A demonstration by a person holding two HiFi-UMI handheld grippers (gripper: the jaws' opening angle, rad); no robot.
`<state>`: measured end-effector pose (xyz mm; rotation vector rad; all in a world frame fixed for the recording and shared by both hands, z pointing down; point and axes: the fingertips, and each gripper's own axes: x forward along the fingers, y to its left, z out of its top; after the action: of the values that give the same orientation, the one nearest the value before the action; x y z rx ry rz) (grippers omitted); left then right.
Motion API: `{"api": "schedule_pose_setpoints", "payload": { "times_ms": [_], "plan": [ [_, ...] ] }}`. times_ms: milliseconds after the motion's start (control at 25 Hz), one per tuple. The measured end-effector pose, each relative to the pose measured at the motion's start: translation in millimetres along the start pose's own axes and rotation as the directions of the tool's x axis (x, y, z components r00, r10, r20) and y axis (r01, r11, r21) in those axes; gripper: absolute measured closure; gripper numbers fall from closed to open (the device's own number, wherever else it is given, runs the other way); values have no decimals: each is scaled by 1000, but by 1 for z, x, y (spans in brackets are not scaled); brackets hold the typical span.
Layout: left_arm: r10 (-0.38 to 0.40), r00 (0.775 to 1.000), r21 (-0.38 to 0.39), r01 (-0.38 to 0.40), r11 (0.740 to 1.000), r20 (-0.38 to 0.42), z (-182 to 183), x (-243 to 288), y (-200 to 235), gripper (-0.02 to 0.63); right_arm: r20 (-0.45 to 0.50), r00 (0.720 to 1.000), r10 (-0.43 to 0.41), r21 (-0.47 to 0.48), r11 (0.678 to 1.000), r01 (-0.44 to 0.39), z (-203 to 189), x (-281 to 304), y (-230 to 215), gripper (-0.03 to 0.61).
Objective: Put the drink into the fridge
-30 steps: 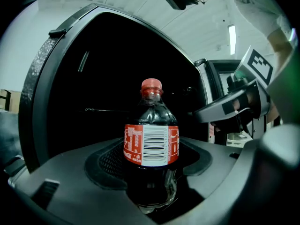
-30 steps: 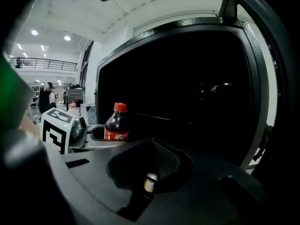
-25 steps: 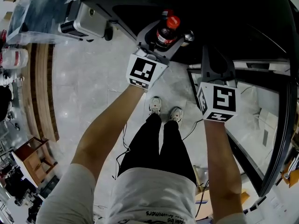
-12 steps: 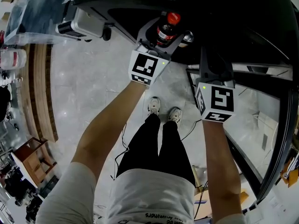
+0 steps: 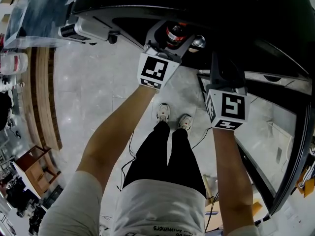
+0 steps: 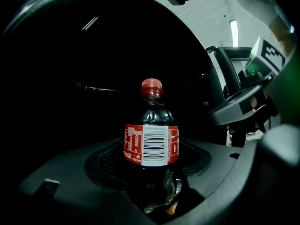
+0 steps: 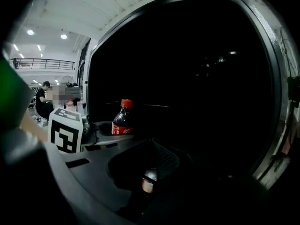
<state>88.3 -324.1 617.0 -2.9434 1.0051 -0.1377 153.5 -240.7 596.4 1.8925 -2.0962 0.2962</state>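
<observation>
Only the left gripper view shows the barcode [image 6: 154, 146] on the bottle [image 6: 152, 114] the left hand-held gripper [image 6: 152, 184] clasps.

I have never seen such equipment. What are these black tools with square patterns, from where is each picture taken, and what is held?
There is no robot here. A person holds a two-jaw tool in each hand; the patterned cubes belong to the tools. The head view looks down from the person's head, so you see arms, legs and the floor. The other two views come from a camera on each tool. The left gripper clamps a cola bottle with a red cap, at the dark fridge. The right gripper is beside it; nothing shows between its jaws, but darkness hides whether they are shut.
</observation>
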Motion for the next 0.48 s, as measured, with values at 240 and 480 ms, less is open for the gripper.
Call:
{"api": "schedule_pose_setpoints", "payload": {
  "times_ms": [240,480],
  "plan": [
    [1,1000,1,-1,1000,10,-4,7,1,295,3,1000,-14,7,1000,14,0,7,-4,574],
    [-29,999,21,29,999,14,-9,16,-1,295,4,1000,-17,12,1000,17,0,12,-4,572]
  ]
}}
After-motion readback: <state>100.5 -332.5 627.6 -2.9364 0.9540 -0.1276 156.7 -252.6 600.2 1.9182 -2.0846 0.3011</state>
